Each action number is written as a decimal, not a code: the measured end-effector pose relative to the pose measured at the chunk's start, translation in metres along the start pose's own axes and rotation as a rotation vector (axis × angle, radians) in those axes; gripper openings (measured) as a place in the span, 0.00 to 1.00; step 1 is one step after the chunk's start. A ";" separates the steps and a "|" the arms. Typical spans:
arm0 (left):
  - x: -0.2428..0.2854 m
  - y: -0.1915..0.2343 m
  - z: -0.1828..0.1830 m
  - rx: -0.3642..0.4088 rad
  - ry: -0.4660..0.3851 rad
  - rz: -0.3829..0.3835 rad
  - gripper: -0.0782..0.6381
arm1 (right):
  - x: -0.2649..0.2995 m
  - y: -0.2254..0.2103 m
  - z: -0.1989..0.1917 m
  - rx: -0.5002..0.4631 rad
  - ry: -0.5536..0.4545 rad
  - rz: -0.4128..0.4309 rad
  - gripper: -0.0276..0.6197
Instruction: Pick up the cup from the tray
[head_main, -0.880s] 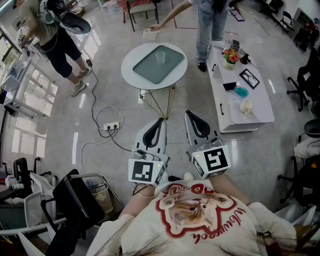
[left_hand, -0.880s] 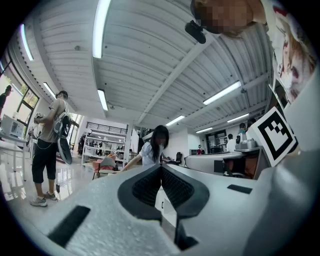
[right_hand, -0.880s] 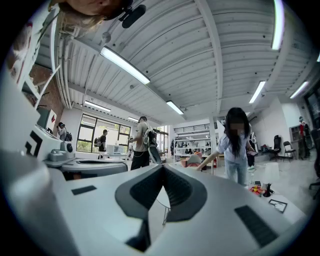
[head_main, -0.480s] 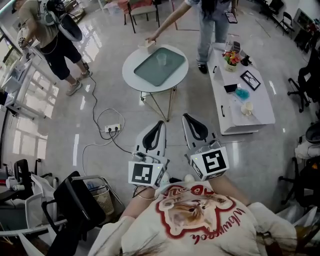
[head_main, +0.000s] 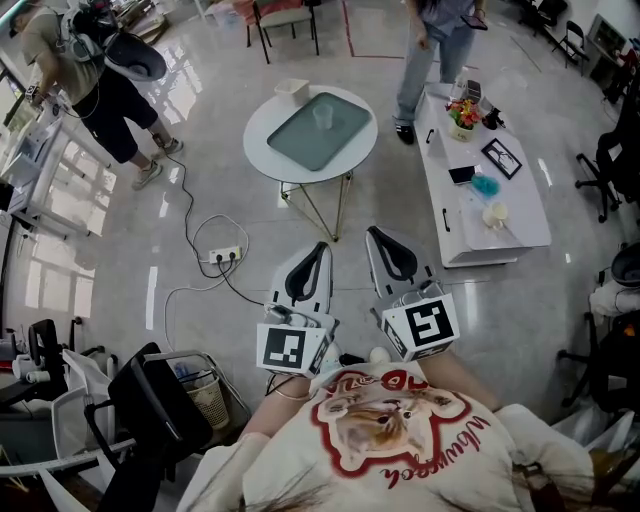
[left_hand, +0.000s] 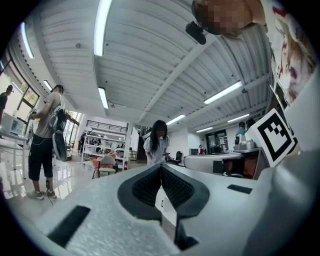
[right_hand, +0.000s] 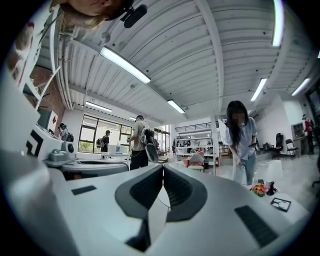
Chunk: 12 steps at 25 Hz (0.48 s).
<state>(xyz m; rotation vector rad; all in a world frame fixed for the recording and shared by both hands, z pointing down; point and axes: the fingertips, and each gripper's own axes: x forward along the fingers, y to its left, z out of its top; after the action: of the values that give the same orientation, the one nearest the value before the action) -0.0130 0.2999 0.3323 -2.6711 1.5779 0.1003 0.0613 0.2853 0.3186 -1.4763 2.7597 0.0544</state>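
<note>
Cup (head_main: 321, 116) is sitting upright on the tray (head_main: 300, 140), toward the far side of the round table (head_main: 262, 128), and nothing of yours is anywhere near it. Progress-wise I'd call this the very start: no approach, no grasp, no lift yet.

Your left gripper (head_main: 321, 243) and right gripper (head_main: 375, 232) are tucked in close to your chest, side by side. They point roughly level toward the round table but are well short of it, with the floor (head_main: 200, 190) showing between their tips and the table's legs. Both have their jaws pressed together with nothing between them. Each gripper view shows it plainly, pads meeting tip to tip.

What's left, as I read it, is pretty much everything. You'd need to close the gap to the round table, spread one set of jaws, get them around the cup and lift it clear of the tray. The cup looks see-through and small from here, so I can't tell if there's anything in it.

Couple of things around the round table worth knowing:
- A small white box (head_main: 291, 88) sits on its far edge, just beside the tray.
- A person (head_main: 440, 40) stands beyond it to the right.
- A power strip (head_main: 225, 253) with its cable lies on the floor at its near left, so maybe mind your feet.
</note>
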 end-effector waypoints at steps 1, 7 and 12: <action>0.000 0.002 0.000 -0.002 -0.001 0.001 0.13 | 0.001 0.000 0.001 0.004 -0.006 0.000 0.08; 0.002 0.014 0.005 -0.023 0.009 0.000 0.13 | 0.011 0.005 0.003 0.014 -0.016 -0.008 0.08; 0.002 0.030 0.006 -0.008 0.003 -0.018 0.13 | 0.023 0.011 0.005 0.011 -0.021 -0.033 0.08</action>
<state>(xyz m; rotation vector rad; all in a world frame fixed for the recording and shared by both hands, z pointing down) -0.0382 0.2842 0.3260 -2.6919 1.5578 0.1018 0.0394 0.2730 0.3135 -1.5089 2.7146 0.0541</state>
